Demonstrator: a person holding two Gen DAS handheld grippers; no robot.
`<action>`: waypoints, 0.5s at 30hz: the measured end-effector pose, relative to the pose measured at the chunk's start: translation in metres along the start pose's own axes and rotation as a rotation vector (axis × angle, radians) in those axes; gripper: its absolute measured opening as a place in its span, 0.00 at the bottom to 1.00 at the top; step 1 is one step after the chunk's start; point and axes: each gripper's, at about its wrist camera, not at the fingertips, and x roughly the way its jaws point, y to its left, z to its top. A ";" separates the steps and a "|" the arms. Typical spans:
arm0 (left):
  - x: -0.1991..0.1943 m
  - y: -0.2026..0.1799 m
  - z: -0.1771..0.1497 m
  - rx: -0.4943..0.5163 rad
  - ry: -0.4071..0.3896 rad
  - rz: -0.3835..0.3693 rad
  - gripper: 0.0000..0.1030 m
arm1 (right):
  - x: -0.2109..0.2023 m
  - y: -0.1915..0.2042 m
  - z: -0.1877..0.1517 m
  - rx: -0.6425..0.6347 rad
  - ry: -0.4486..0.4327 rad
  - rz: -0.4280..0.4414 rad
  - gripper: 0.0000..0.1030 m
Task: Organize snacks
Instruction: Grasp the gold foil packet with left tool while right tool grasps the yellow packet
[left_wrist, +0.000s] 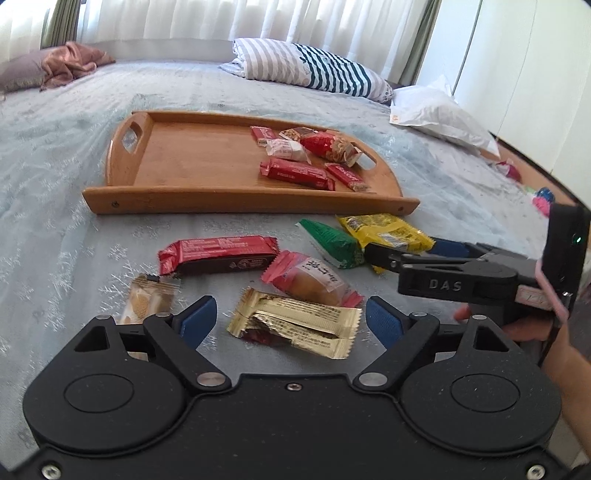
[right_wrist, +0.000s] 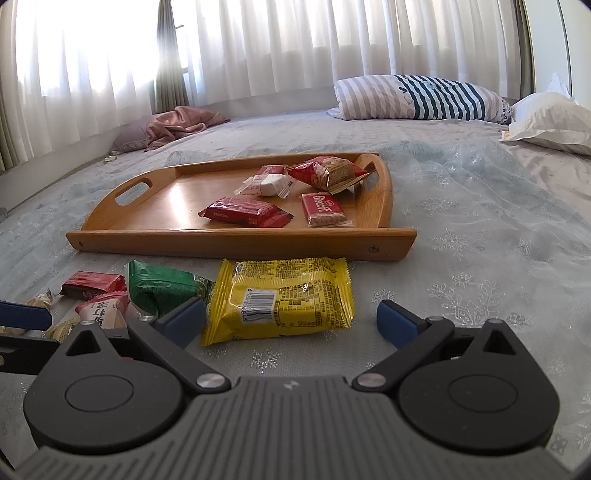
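Snacks wait loose on the bed: your left tongs (left_wrist: 291, 319) stand released astride the gold wafer pack (left_wrist: 295, 325), your right tongs (right_wrist: 291, 317) released around the yellow packet (right_wrist: 280, 297). Clench mid-body, not on the crinkly ends, then lift clear over the tray (left_wrist: 207, 205) rim.

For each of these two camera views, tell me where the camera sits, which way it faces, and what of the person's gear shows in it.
Left wrist view: on the left gripper, looking forward and down over its open fingers at the gold packet on the bed; the right gripper and a hand show at right.
Right wrist view: on the right gripper, open, looking at the yellow packet; one left-gripper finger pokes in at left.
Shared: the wooden tray, the green packet, the striped pillow.
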 end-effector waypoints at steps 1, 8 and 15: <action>0.001 -0.001 -0.001 0.015 0.002 0.012 0.84 | 0.000 0.000 0.000 -0.001 0.000 -0.001 1.00; 0.007 -0.007 -0.008 0.061 0.018 0.027 0.72 | 0.000 0.000 -0.001 -0.006 -0.001 -0.007 1.00; -0.001 -0.003 -0.003 0.039 0.003 0.016 0.55 | 0.000 0.000 -0.001 -0.006 -0.001 -0.007 1.00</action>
